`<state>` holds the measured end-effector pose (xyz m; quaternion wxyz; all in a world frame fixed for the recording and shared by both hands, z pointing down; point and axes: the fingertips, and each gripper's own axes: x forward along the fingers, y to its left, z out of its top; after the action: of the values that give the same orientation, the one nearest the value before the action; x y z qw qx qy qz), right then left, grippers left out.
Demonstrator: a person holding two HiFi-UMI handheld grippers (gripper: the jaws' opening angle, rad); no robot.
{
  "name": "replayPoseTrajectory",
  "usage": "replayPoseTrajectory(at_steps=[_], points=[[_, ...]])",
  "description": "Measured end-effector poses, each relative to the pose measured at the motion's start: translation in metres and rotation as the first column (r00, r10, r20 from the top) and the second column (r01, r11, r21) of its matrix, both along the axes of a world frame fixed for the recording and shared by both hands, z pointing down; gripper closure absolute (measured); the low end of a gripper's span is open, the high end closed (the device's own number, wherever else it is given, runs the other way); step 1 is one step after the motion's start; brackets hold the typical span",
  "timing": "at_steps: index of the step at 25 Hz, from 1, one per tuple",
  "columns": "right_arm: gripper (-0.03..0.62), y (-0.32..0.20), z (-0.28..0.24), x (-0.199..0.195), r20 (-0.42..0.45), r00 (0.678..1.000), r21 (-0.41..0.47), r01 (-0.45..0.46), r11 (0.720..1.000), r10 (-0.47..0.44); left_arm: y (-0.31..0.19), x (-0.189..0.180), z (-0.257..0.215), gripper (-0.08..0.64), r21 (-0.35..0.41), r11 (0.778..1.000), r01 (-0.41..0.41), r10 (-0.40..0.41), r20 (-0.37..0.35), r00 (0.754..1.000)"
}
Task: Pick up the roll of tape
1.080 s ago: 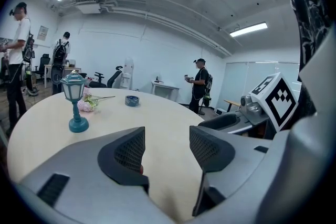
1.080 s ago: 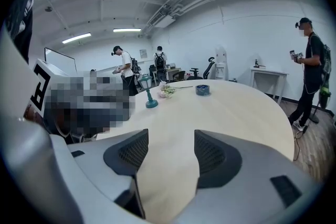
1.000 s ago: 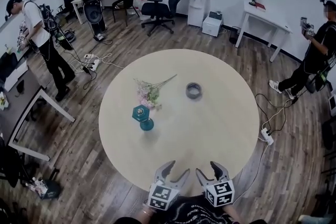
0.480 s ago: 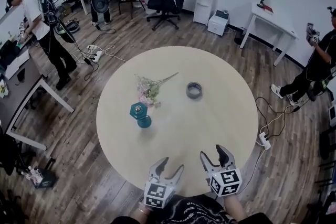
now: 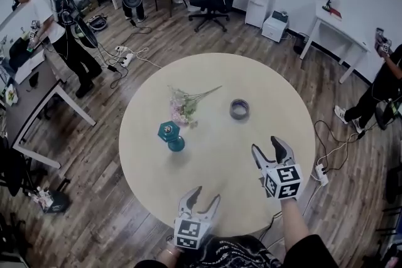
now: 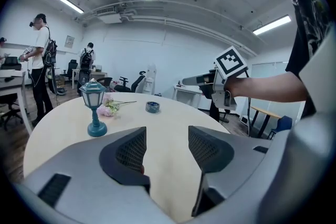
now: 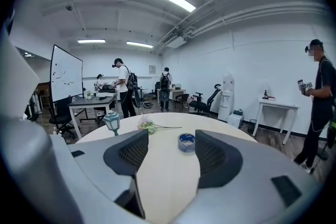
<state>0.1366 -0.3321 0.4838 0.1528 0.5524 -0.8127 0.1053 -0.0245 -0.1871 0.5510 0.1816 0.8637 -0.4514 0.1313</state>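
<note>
1. Since a second ago the right gripper (image 5: 267,146) has swung out from the near rim of the round table (image 5: 276,85) to a spot over its right side. The left gripper (image 5: 206,196) has hardly shifted.
2. Furthest left stands the teal lantern ornament (image 5: 169,135), upright on a narrow foot. A wide sweep could topple it, though it is well apart from the likely path.
3. The flower sprig (image 5: 184,108) lies just beyond the lantern, its stems reaching toward the tape. A jaw straying left could snag one and drag it.
4. The left gripper's jaws are apart with nothing between them, and they have just narrowed a little. Parked at the near edge, it poses little hazard.
5. The roll of tape (image 5: 239,109) lies flat right of the flowers, untouched and well ahead of the right gripper. It sits low on a smooth top — jaws arriving too high would skim over it, and a lopsided squeeze could shove it away.
6. The right gripper's jaws are wide apart and empty; its own view frames the tape (image 7: 186,142) between them, farther off.
</note>
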Motion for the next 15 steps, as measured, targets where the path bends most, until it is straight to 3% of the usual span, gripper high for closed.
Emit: replayPoseTrajectory(at_steps=[8, 15], points=[[0.344, -0.082, 0.013, 0.006, -0.007, 0.999, -0.049, 0.05, 0.998, -0.051, -0.014, 0.008, 0.002, 0.301, -0.007, 0.999, 0.046, -0.046, 0.019, 0.999], [0.359, -0.144, 0.05, 0.011, -0.048, 0.995, -0.145, 0.076, 0.987, -0.083, -0.03, 0.006, 0.01, 0.301, -0.027, 0.996, 0.09, -0.089, 0.042, 0.995]])
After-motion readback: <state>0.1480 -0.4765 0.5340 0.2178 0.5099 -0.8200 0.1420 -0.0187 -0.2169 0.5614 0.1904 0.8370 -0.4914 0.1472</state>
